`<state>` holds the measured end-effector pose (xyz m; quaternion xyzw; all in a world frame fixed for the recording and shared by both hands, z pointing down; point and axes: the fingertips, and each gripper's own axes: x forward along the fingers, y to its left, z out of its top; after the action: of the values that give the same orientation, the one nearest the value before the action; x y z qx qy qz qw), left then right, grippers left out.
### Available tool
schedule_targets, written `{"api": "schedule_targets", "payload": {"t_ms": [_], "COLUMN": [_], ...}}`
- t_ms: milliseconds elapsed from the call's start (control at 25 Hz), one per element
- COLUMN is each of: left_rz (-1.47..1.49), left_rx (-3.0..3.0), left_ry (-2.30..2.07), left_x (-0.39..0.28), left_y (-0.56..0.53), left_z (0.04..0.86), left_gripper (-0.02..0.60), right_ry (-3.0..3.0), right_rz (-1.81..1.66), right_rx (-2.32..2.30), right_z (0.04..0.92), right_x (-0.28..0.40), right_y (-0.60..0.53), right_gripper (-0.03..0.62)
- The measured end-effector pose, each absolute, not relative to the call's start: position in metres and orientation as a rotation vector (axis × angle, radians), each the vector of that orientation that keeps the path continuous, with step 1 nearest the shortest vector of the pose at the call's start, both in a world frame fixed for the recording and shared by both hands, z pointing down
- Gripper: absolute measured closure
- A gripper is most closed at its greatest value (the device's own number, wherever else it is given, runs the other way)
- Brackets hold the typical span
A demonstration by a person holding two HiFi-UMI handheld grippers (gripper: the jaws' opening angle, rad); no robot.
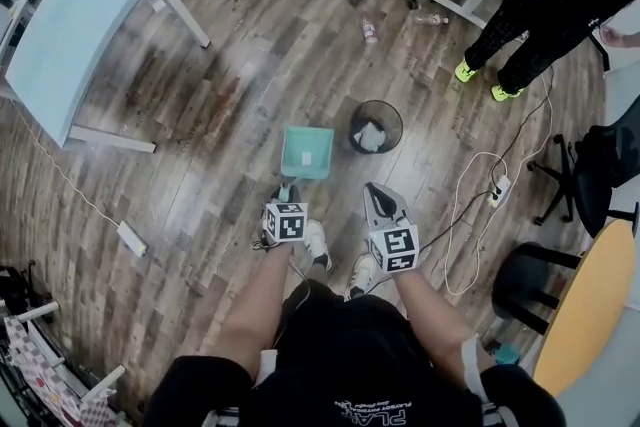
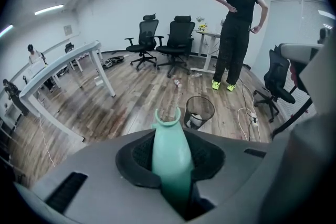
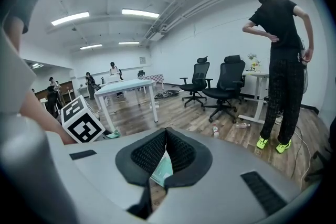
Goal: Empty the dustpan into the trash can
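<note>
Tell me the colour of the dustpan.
Pale mint green. The dustpan shows best in the head view, beside the black trash can.

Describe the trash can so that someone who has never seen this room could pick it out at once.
Start at the big white table on the wood floor and look right across the boards to the teal dustpan. The trash can stands just right of it. It is the only round black mesh bin there, with crumpled white paper inside.
</note>
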<state>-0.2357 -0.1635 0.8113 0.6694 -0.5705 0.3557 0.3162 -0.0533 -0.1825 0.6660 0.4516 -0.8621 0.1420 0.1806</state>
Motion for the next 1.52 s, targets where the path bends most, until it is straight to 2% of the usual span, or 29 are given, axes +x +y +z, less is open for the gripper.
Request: {"api": "schedule_targets", "payload": {"t_ms": [920, 1200, 1520], "left_rz": [1.061, 0.979, 0.769], "left_rx": [1.814, 1.873, 1.948], "left_ry": [-1.387, -1.430, -1.591], "left_x": [-0.230, -0.222, -0.206], "left_y": [-0.202, -0.204, -0.189], "left_z": [0.868, 0.835, 0.731], "left_gripper": [0.481, 0.413, 0.408], "right_ry": [-2.334, -2.369, -2.478], "right_rz": [0.438, 0.411, 0.357], "right_rx": [1.385, 1.380, 1.329], "right_z": [0.685, 0.669, 0.630], "right_x": [-0.070, -0.064, -0.052], "right_y": [-0.205, -0.205, -0.206], "right_gripper": [0.569, 0.569, 0.569]}}
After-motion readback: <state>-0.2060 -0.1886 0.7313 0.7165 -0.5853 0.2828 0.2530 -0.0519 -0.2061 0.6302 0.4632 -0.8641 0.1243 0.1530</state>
